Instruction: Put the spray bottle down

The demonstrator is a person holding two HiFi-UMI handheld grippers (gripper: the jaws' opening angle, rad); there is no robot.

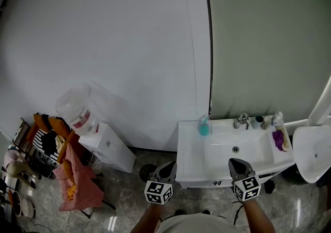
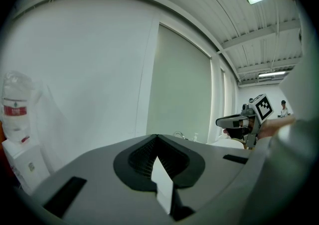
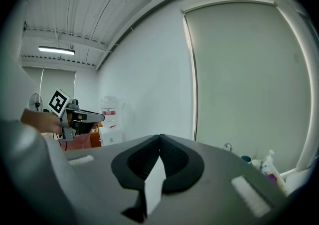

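Left tool [image 1: 168, 167], right tool [image 1: 236, 162] closed, sink [image 1: 189, 146], white wall [image 1: 129, 46]

Sink [image 1: 189, 158] stands against the wall, right of centre. Spray bottle [image 1: 204, 126] on its rear left corner. Tap [image 1: 241, 120] at centre rear, cups [image 1: 257, 122] just right of it. Water dispenser [image 1: 108, 148] on the floor left of the sink; clothes rack [image 1: 72, 175] farther left.

Beyond the right hand-held gripper [image 1: 236, 162], small items [image 1: 264, 122] by the tap [image 1: 242, 120] are too small to be identified; a white basin [image 1: 313, 154] to its right is cut off at the edge.
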